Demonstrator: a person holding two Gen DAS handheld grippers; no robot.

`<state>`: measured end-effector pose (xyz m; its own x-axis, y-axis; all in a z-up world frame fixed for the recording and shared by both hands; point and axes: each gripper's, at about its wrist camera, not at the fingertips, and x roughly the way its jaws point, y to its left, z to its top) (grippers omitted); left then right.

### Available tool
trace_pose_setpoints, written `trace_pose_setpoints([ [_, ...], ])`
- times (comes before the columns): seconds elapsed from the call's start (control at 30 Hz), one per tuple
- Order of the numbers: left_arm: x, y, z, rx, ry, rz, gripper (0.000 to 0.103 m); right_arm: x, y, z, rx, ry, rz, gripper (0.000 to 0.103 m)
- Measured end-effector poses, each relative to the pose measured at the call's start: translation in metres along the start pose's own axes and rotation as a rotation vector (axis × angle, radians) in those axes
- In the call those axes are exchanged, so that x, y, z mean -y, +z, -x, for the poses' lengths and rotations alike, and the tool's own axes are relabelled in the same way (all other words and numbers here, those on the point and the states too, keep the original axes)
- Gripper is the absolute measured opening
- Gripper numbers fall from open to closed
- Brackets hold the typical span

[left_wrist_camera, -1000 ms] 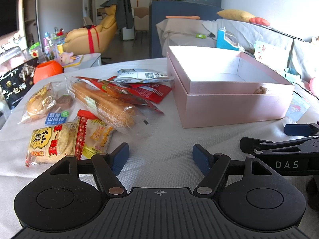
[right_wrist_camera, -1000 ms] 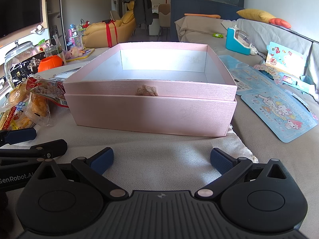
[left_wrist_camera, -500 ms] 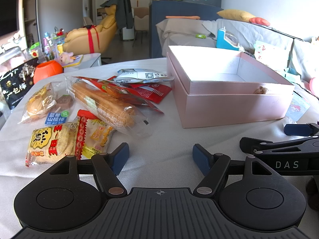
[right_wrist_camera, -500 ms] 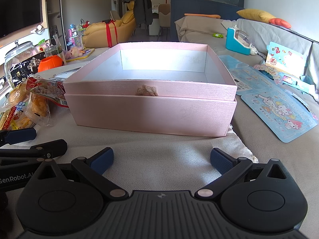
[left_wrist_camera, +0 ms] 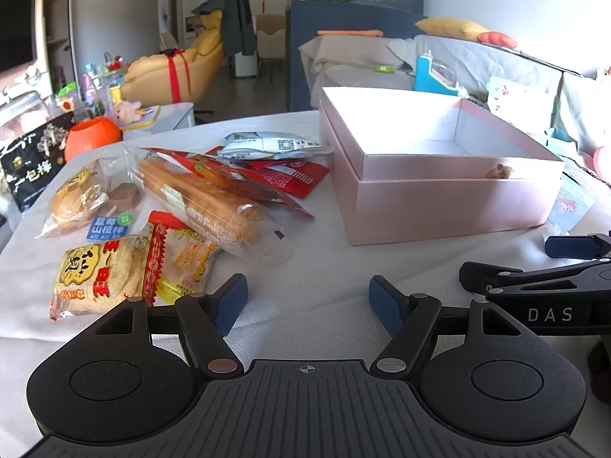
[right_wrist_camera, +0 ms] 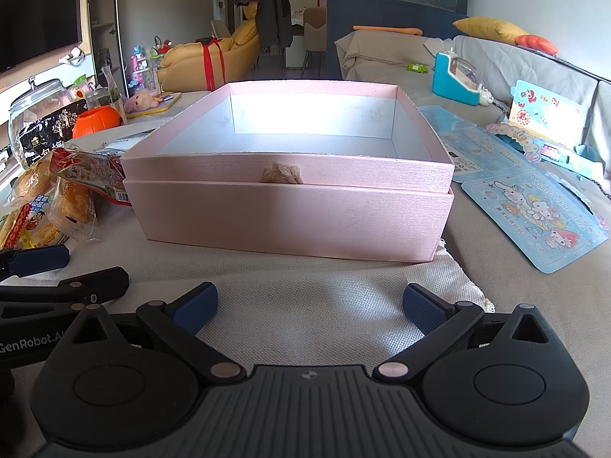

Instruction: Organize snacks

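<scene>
— Status of the two grippers?
— Left gripper sits low over the white cloth on the desk, jaws apart, nothing between them. Right gripper likewise: jaws apart, holding nothing, aimed at the near wall of the pink box. In the right wrist view the left gripper lies at the left edge, close alongside.

— The box?
— Open, its inner tray nested in the outer sleeve, interior bare as far as visible. A small beige bow sits on the near wall.

— And the snacks?
— All outside the box, grouped on the cloth to its left. Nearest the left gripper, a rice cracker pack in yellow and red, just ahead of the left blue pad. Behind it, a clear bag of small cakes with a blue label. A long bread roll in clear wrap lies diagonally, overlapping a red packet. A white-and-blue packet rests on top of the red one, near the box's corner.

— Anything else?
— Sticker sheets lie right of the box; an orange pumpkin pot stands beyond the snacks
</scene>
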<state>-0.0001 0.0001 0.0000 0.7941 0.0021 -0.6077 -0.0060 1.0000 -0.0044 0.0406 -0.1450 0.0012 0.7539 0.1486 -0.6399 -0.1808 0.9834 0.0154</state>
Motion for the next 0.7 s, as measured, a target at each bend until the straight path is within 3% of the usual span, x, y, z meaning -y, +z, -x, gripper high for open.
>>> trace_pose_setpoints([
  [0.43, -0.006, 0.0, 0.004, -0.002, -0.029, 0.019, 0.073, 0.0, 0.0, 0.0, -0.007, 0.008, 0.002, 0.103],
  [0.6, -0.03, 0.009, 0.025, -0.054, -0.072, 0.027, 0.068, 0.003, 0.014, -0.001, -0.13, 0.063, 0.042, 0.103],
  [0.7, -0.056, 0.022, 0.045, -0.018, -0.071, 0.074, 0.068, -0.003, 0.012, -0.002, -0.124, 0.053, 0.059, 0.103],
])
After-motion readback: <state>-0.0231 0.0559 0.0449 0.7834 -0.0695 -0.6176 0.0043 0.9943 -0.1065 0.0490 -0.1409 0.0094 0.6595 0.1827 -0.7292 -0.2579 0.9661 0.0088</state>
